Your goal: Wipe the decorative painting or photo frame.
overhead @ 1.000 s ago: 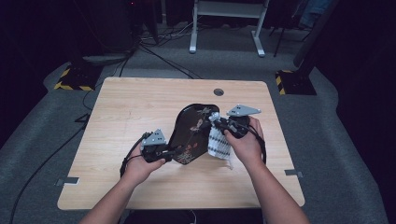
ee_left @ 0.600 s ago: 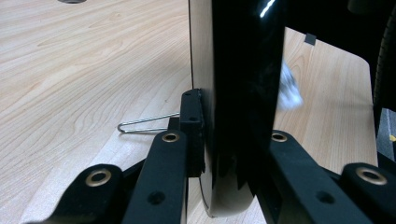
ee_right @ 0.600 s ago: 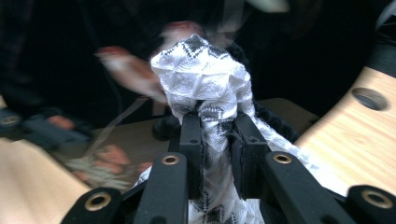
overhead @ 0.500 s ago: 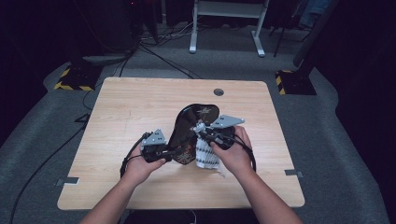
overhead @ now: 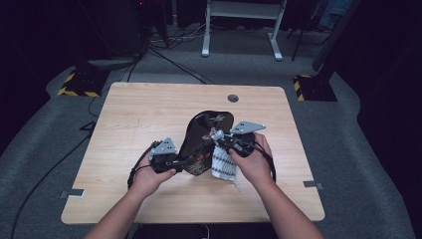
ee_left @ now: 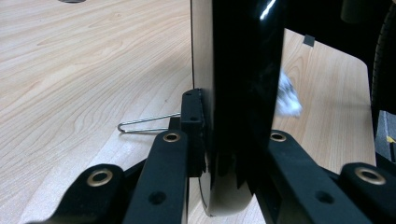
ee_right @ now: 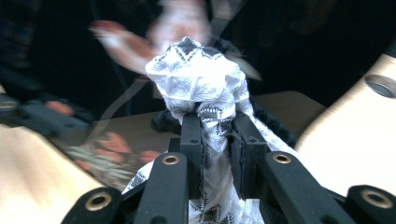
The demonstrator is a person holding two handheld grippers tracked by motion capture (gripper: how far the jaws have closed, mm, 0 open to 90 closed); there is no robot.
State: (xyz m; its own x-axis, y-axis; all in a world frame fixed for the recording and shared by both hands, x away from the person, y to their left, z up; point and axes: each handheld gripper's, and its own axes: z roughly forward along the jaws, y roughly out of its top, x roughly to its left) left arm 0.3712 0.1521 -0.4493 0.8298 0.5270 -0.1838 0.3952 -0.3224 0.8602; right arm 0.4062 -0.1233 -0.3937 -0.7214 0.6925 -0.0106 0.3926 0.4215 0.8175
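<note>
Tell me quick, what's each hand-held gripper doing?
Left hand-held gripper: shut on the black tray.
Right hand-held gripper: shut on the white patterned cloth.

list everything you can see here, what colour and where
tray: 1, glossy black with a floral print, tilted up off the table centre, its near edge clamped in the left gripper
cloth: 1, white with a black pattern, bunched in the right gripper against the tray
table: 1, light wood, with a round hole near its far edge
wire clip: 1, metal, lying on the table beside the tray
white frame: 1, on the floor beyond the table
cables: several, black, on the grey floor
left gripper: 1, black, shut on the tray
right gripper: 1, black, shut on the cloth
</note>
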